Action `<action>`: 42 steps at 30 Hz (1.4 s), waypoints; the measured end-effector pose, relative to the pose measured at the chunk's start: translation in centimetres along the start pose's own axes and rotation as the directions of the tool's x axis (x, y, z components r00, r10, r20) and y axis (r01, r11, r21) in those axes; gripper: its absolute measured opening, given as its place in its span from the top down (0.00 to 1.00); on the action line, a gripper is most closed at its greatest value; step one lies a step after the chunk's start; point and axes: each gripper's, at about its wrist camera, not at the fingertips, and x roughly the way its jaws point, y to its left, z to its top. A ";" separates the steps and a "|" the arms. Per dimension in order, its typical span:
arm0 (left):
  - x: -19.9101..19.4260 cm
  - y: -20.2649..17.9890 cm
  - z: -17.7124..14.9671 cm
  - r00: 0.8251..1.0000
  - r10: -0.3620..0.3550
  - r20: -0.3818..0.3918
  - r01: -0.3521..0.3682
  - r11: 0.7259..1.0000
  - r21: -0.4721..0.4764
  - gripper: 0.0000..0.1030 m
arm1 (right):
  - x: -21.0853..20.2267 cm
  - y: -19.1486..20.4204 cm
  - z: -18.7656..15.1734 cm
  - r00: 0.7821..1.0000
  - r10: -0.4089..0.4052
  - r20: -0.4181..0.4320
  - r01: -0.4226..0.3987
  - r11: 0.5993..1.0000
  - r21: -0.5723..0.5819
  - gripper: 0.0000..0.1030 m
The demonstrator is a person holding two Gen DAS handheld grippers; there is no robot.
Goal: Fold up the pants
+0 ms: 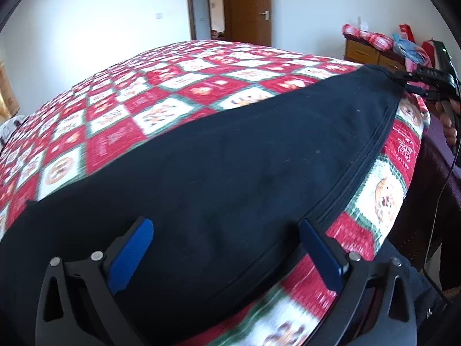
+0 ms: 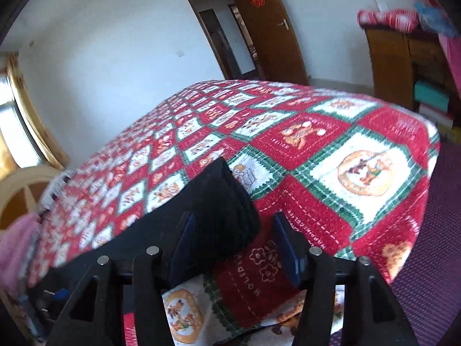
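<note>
The black pants (image 1: 230, 150) lie flat along the near edge of the bed, on a red, white and green patchwork quilt (image 1: 149, 92). My left gripper (image 1: 227, 245) is open just above the near part of the pants, blue pads wide apart. My right gripper (image 2: 233, 236) is open over the far end of the pants (image 2: 219, 207), with the cuff between its pads. In the left wrist view the right gripper (image 1: 415, 83) shows at the pants' far right end.
The bed edge (image 2: 403, 230) drops to a purple floor mat (image 2: 438, 230) on the right. A wooden dresser (image 2: 403, 66) with piled cloth stands at the back right. A brown door (image 1: 247, 8) is open behind the bed.
</note>
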 end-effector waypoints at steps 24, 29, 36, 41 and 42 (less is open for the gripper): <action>-12.4 29.2 -16.3 0.911 0.403 -0.088 -0.362 0.680 -0.638 0.07 | 1.6 27.9 -14.7 0.917 0.248 -0.312 -0.397 0.631 -0.666 0.44; -12.2 28.7 -16.5 0.901 0.425 -0.082 -0.379 0.683 -0.624 0.06 | 1.6 30.5 -17.5 0.884 0.290 -0.367 -0.468 0.545 -0.696 0.44; -12.5 28.9 -16.8 0.902 0.427 -0.065 -0.371 0.689 -0.622 0.06 | 1.5 32.9 -21.0 0.883 0.280 -0.376 -0.465 0.419 -0.780 0.45; -12.4 28.7 -17.0 0.900 0.433 -0.048 -0.368 0.698 -0.614 0.03 | 2.7 31.4 -21.0 0.901 0.236 -0.363 -0.432 0.433 -0.791 0.62; -12.3 28.6 -17.0 0.899 0.435 -0.042 -0.368 0.702 -0.610 0.01 | 3.0 31.1 -21.2 0.911 0.222 -0.347 -0.410 0.426 -0.806 0.69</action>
